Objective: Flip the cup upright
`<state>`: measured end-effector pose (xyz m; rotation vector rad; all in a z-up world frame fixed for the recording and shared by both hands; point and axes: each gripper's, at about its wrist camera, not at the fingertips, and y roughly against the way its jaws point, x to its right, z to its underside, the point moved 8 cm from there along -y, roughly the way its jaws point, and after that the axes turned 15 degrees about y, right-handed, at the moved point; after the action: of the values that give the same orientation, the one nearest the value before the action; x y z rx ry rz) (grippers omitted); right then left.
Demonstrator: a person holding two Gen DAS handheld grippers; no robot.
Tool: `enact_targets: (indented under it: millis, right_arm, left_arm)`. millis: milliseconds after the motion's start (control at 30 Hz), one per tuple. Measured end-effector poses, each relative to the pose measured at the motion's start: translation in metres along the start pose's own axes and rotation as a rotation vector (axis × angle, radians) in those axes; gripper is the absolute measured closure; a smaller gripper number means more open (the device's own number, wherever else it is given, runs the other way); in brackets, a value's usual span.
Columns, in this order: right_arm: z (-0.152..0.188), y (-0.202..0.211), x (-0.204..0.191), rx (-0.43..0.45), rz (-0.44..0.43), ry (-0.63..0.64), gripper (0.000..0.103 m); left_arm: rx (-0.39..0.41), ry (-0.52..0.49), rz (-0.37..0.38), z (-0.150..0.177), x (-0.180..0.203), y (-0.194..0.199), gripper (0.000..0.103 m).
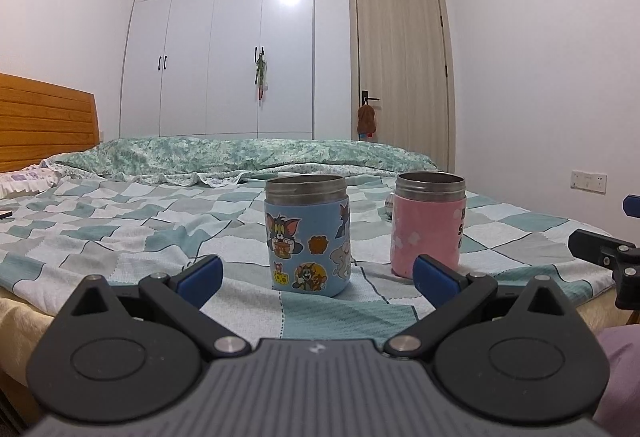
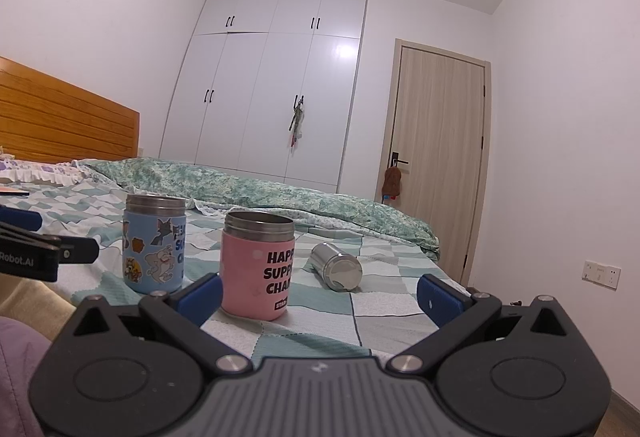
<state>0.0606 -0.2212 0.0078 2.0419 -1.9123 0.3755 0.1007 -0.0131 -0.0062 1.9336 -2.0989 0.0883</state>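
Steel cup (image 2: 337, 266) on its side on the checked blanket (image 2: 384, 303), behind and right of the pink cup (image 2: 258, 264).
Left gripper (image 1: 318, 277) and right gripper (image 2: 320, 295): fingers spread wide, nothing held; blue cup (image 1: 307, 235) upright.

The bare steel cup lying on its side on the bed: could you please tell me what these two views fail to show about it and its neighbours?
- Bare steel cup: in the right wrist view only its closed end shows; its mouth faces away. In the left wrist view the pink sleeved steel cup hides nearly all of it.
- Pink cup's black lettering: wraps out of sight.
- Blue cartoon-sticker steel cup: its inside is hidden from the low camera.
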Motion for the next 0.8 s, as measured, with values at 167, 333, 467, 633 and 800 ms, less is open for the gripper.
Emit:
enact_targets:
  millis: [167,333,467,633,800]
  right_arm:
    - [0.0001,0.0000,0.0000,0.000,0.000,0.001,0.000]
    - [-0.0001,0.0003,0.0000,0.001,0.000,0.000,0.000]
    - [-0.0004,0.0001,-0.0005,0.002,-0.001,-0.001,0.000]
    - [-0.0007,-0.0001,-0.0011,0.003,-0.001,-0.001,0.000]
    - [-0.0007,-0.0003,-0.0021,0.001,-0.003,0.001,0.000]
  left_arm:
    - [0.003,0.000,0.000,-0.0005,0.0003,0.0003,0.000]
    - [0.003,-0.001,0.001,-0.0005,0.0003,0.0004,0.000]
    - [0.010,-0.002,0.000,-0.0009,0.0005,0.0014,0.000]
    - [0.014,-0.006,0.001,-0.0010,0.0011,0.0020,0.000]
    - [0.004,0.005,0.000,-0.0011,-0.0008,0.0003,0.000]
